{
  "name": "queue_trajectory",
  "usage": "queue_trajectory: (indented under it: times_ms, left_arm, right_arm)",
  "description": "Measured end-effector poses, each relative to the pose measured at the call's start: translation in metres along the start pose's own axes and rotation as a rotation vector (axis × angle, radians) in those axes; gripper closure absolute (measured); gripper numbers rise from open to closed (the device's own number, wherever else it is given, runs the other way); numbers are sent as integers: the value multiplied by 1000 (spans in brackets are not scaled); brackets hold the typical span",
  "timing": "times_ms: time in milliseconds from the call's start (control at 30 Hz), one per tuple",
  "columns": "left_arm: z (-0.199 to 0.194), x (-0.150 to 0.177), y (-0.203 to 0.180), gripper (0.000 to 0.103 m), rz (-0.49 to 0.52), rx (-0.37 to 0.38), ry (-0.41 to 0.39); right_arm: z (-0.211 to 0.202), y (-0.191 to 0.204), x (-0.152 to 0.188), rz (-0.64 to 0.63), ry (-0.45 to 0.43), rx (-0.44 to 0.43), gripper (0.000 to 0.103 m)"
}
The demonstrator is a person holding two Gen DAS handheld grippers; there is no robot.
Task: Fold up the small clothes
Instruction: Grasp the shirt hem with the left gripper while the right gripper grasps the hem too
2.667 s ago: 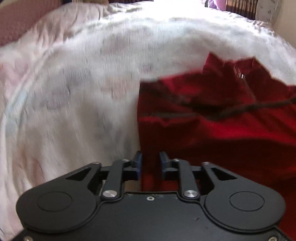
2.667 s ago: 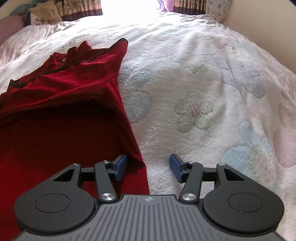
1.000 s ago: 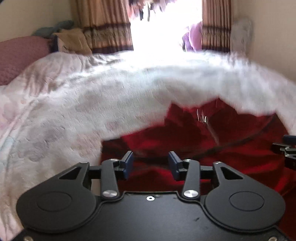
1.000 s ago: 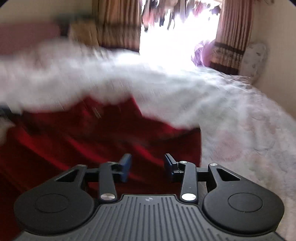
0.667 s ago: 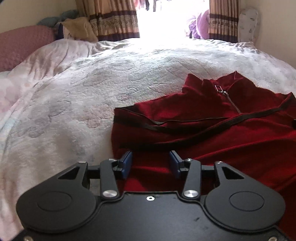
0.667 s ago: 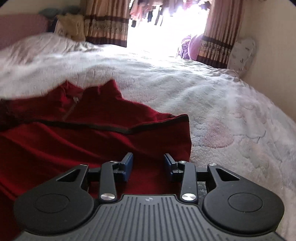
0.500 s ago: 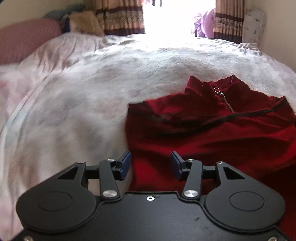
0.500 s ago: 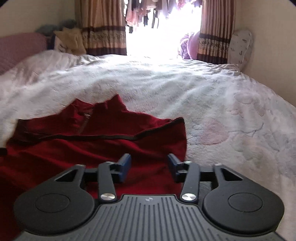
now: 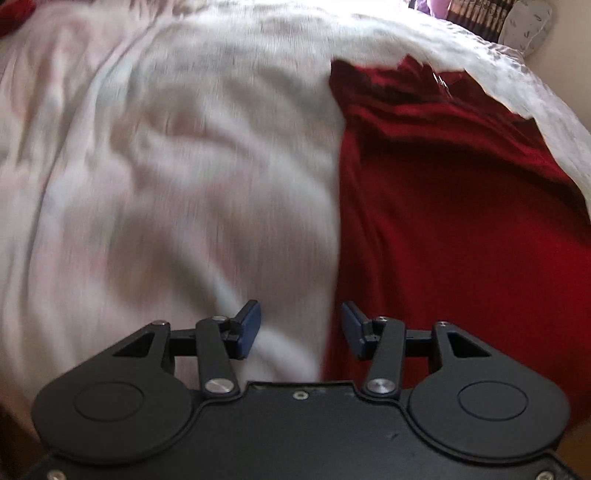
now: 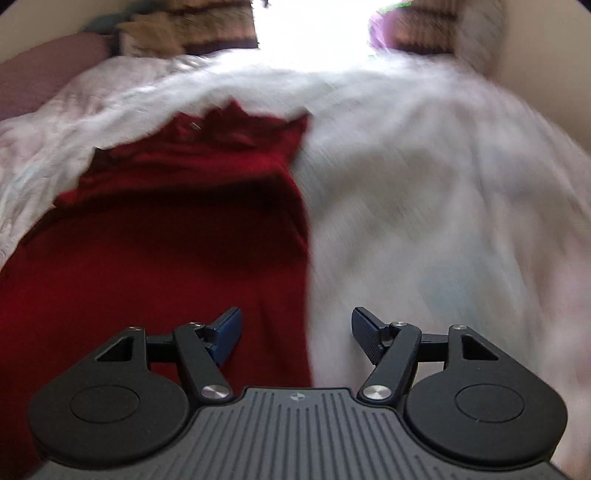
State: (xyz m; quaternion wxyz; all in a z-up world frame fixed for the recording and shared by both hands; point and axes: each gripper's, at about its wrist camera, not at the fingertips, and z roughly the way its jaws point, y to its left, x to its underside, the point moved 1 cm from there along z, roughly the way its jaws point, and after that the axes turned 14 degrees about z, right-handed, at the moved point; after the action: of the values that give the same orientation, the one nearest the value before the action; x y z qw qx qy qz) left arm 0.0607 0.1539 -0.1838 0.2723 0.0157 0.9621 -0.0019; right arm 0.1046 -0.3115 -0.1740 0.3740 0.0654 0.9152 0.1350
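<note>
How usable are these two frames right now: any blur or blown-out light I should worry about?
Left wrist view: the white blanket is smeared by motion blur, while the left gripper stays sharp; the red garment edges are soft. Right wrist view: similar smear, and the window is blown out to pure white; the right gripper is crisp, jaws apart.

No text, label, brand name, number or sign could be read in either view. The only mark was a tiny round emblem at twelve o'clock on the ribbed grey housing of the right gripper (image 10: 295, 336), too small to make out. Both views were smeared by motion blur, and the red garment (image 10: 177, 236) and the white bedspread (image 9: 166, 166) showed no legible print.
</note>
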Motion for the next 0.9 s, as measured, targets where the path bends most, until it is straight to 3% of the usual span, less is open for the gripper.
queue_trajectory:
  times_ms: [233, 433, 733, 833, 900]
  left_arm:
    - [-31, 55, -31, 52, 91, 17, -35]
    - [-36, 69, -28, 52, -26, 107, -10]
    - [-39, 81, -30, 53, -52, 168, 12]
    - [-42, 87, -33, 60, -22, 185, 21]
    - [-45, 89, -40, 92, 51, 155, 21]
  right_arm:
    - [-46, -21, 54, 54, 23, 11, 21]
    - [-62, -27, 79, 22, 52, 21, 21]
    - [-66, -37, 93, -10, 136, -18, 21]
    - [-62, -41, 95, 22, 148, -34, 21]
    - [-61, -45, 96, 45, 155, -54, 43]
